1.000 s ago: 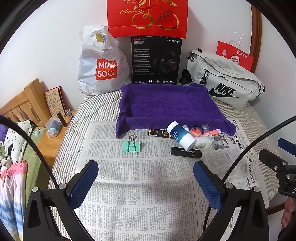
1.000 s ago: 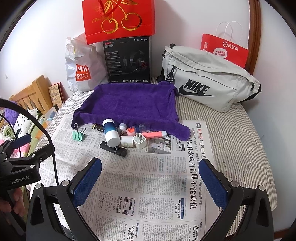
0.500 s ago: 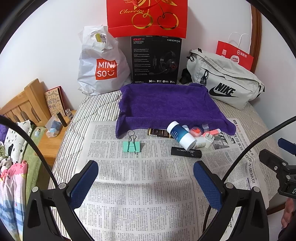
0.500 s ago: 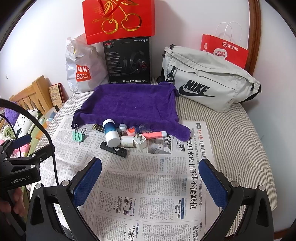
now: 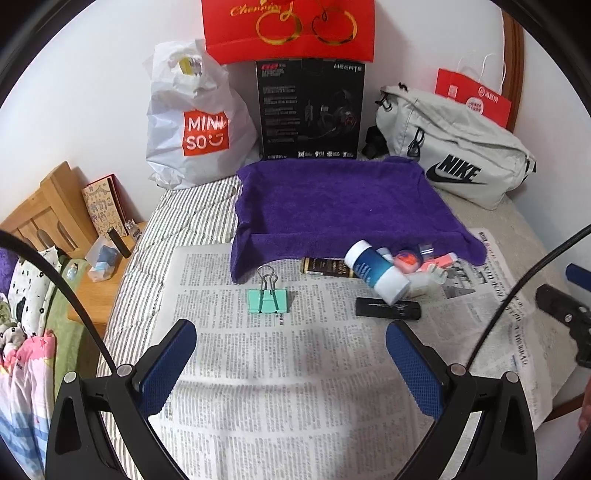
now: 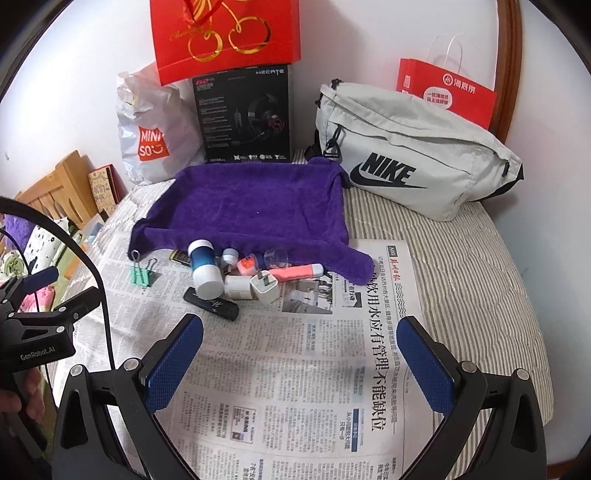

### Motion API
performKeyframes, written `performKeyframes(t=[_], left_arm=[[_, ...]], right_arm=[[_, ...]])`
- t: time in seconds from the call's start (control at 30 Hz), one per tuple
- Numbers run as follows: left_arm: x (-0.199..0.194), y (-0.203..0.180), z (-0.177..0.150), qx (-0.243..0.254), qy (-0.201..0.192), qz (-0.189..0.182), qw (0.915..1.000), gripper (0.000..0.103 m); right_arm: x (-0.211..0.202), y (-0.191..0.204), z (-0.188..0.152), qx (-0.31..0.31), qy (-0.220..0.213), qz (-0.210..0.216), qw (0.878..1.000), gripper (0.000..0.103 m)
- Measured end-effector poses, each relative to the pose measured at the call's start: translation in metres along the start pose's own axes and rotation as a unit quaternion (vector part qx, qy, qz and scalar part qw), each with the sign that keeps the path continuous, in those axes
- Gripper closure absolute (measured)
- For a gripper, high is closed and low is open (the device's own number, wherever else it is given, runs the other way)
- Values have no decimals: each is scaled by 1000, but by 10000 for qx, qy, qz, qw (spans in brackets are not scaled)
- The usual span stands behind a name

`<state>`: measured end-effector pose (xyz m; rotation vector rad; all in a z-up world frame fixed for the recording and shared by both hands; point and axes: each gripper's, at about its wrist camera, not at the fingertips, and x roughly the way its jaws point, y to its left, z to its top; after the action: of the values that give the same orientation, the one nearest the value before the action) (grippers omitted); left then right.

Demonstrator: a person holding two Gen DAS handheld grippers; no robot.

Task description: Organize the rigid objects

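Small rigid items lie on a newspaper (image 5: 280,373) (image 6: 303,373) before a purple towel (image 5: 332,199) (image 6: 255,206): a mint binder clip (image 5: 266,298) (image 6: 141,274), a blue-and-white bottle (image 5: 376,270) (image 6: 204,267), a black stick (image 5: 388,308) (image 6: 211,304), a white charger plug (image 6: 264,288), a pink tube (image 6: 297,272), an orange cap (image 5: 407,258) and a dark flat packet (image 5: 325,266). My left gripper (image 5: 291,363) is open and empty, just short of the binder clip. My right gripper (image 6: 299,360) is open and empty, short of the pile.
At the back stand a white Miniso bag (image 5: 195,122), a black headset box (image 5: 310,110), a red cherry bag (image 5: 291,29), a grey Nike bag (image 6: 413,155) and a red paper bag (image 6: 447,92). A wooden bedside stand (image 5: 99,273) is left of the striped bed.
Both gripper views have shifted slightly closer to the items. Nothing on the newspaper has moved.
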<state>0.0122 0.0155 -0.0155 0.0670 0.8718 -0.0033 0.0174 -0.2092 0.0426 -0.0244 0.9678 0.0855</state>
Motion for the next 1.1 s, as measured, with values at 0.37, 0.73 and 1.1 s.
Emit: performKeyframes(t=[0.37,0.73,1.1], left_arm=[[79,20,2,-125,382,-167,9991,1],[132,29,1,-235,644,-76,9976,14],[127,24,-1,20,404,-252,9989,60]], right_arm=[[34,-11,3,45,183,91,9998,0],[74,-28,-2,192,547,32,9983,0],[93,-32,3,150,649,81,9977,0]])
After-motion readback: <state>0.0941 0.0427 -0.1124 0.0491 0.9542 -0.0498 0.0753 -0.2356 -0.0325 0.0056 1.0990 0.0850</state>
